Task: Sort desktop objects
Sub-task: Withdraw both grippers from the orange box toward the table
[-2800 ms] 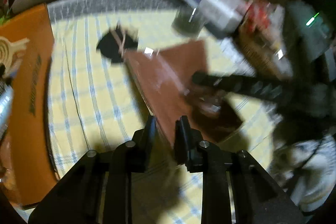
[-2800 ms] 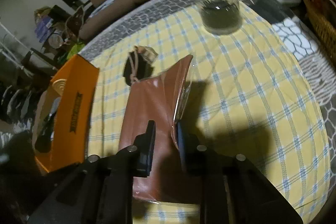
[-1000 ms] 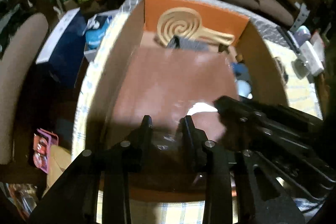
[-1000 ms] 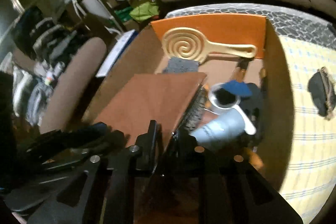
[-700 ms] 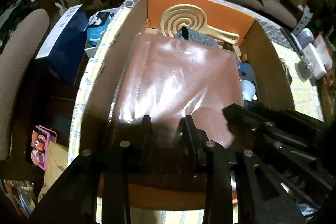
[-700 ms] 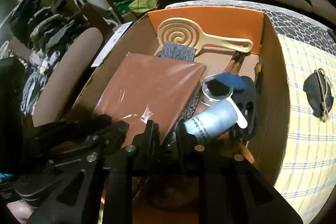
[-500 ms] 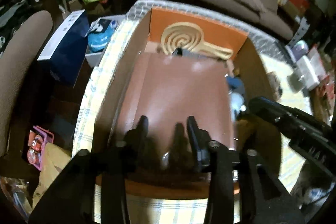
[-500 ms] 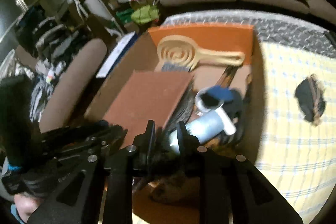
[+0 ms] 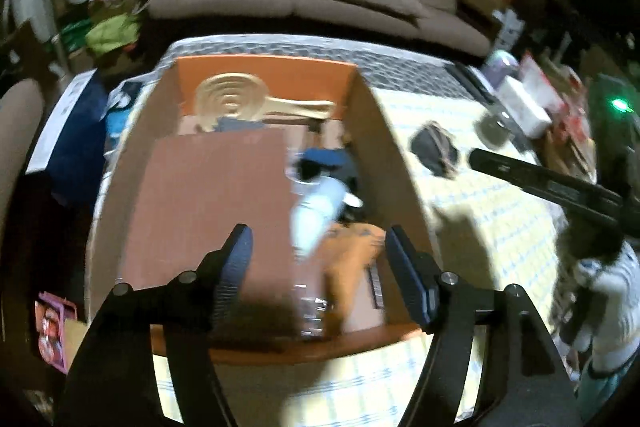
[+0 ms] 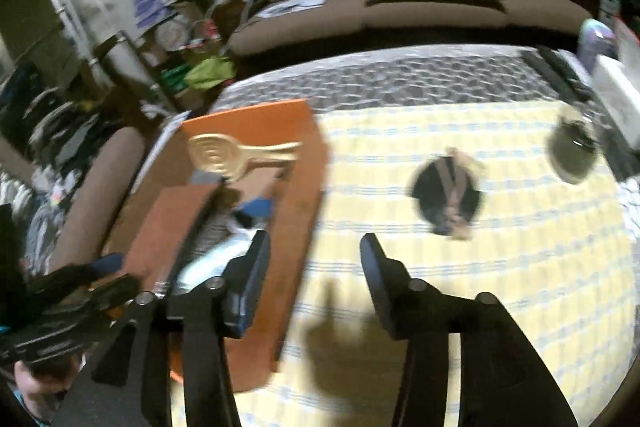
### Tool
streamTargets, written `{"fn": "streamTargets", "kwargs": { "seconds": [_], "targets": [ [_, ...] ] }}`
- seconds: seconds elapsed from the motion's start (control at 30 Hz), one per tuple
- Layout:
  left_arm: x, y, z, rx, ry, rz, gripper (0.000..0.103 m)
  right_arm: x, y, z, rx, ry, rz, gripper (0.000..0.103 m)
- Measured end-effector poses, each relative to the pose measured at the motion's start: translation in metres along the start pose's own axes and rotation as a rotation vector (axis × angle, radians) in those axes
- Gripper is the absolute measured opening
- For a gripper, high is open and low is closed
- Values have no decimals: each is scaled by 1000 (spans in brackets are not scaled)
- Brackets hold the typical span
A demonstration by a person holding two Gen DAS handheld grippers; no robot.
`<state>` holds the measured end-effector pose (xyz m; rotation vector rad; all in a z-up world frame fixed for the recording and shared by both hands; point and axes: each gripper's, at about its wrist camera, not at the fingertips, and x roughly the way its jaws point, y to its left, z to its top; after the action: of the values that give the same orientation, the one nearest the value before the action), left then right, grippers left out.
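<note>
While both grippers gape empty, we log the brown leather folder lying flat in the cardboard box.
Left gripper hovers over the box; right gripper over the checked tablecloth, dark pouch at its one o'clock.

Bare checked cloth ahead of the right gripper — only a dark pouch at one o'clock, jar at two.

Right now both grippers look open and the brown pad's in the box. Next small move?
Probably swing the right gripper toward the black pouch: it lies loose on the checked cloth, outside the box, and the jaws stand open and empty.
</note>
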<state>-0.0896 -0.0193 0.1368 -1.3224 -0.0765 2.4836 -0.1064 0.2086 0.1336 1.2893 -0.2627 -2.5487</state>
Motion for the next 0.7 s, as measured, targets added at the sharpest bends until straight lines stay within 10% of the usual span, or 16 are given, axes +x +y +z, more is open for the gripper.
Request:
{"fn": "streamTargets", "kwargs": {
  "seconds": [0.27,0.43,0.53,0.7],
  "targets": [
    [29,-67,-17,150,84,-30,66,19,-32,-16,36,95,-42,50],
    [55,-97,-32,274,127,131,66,26,-20,-22,-5,129,-24,50],
    [68,-86,-37,252,160,209,67,28,-17,-23,-5,135,-13,50],
    [65,-65,-32,153,185,128,67,32,-11,-25,-20,148,-5,50]
  ]
}}
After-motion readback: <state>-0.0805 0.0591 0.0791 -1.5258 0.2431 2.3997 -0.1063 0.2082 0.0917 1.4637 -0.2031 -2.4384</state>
